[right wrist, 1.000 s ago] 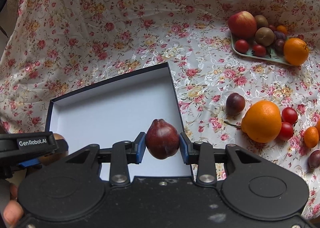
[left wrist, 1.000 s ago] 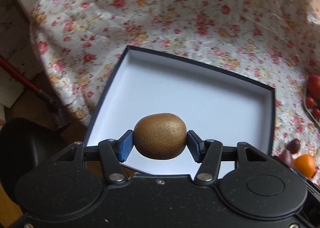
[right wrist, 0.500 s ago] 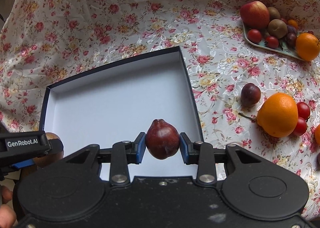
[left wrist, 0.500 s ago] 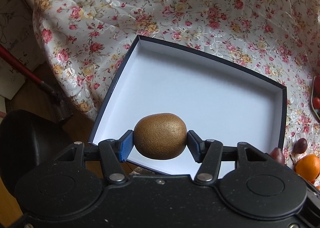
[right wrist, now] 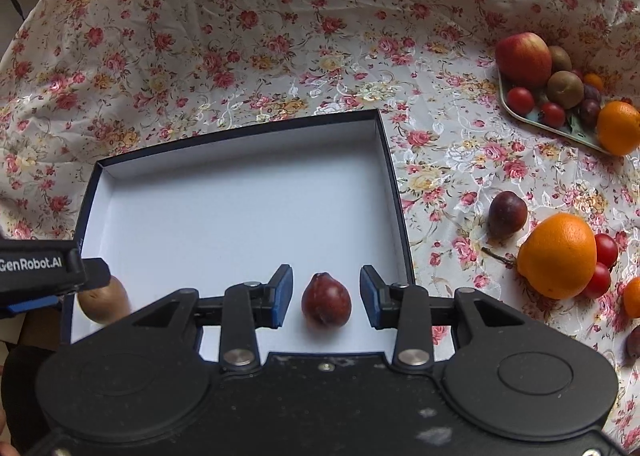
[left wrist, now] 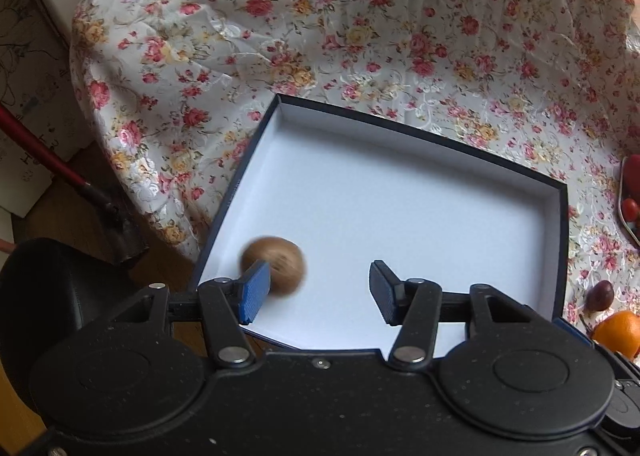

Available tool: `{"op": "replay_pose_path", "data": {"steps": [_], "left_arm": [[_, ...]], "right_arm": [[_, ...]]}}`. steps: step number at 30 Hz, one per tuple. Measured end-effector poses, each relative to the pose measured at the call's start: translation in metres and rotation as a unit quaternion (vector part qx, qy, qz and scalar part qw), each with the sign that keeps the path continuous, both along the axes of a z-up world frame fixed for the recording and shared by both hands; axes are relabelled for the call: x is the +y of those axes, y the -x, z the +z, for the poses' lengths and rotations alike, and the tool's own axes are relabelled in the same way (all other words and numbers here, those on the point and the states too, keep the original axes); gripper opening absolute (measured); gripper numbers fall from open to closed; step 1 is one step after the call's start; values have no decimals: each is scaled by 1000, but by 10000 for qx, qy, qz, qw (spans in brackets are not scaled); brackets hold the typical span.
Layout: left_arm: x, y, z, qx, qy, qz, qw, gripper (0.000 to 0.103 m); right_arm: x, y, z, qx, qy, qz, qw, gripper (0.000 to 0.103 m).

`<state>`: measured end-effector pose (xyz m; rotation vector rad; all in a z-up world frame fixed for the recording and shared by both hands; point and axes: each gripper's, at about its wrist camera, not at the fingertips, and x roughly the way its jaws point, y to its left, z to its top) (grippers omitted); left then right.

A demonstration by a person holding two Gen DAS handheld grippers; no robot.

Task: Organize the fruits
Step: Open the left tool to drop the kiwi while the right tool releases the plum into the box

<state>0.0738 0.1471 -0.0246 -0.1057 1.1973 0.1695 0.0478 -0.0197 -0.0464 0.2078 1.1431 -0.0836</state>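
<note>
Box (right wrist: 240, 216), kiwi (left wrist: 276, 270), dark red pear (right wrist: 326, 304) inside

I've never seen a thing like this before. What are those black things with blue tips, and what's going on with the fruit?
Those are two grabbing tools, one in each of a person's hands. Each tool has a camera looking along its jaws, so you get one picture per tool.

In the left tool's picture, the left gripper has its jaws open, and a brown kiwi looks blurry in the white box.

In the right tool's picture, the right gripper is open too, with a dark red fruit between its jaws, untouched.

The box lies on a flowery tablecloth. Nearby are a big orange, some small tomatoes and a tray piled with more fruit.
</note>
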Motion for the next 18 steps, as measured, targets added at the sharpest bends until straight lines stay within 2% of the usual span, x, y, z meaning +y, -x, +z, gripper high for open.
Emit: {"op": "replay_pose_path", "data": {"steps": [5, 18], "left_arm": [[-4, 1, -2, 23, -74, -36, 10000, 59], [-6, 1, -2, 76, -21, -131, 9999, 59]], "right_arm": [[-2, -2, -6, 173, -87, -46, 9998, 41], [-6, -2, -11, 298, -34, -137, 9995, 41]]}}
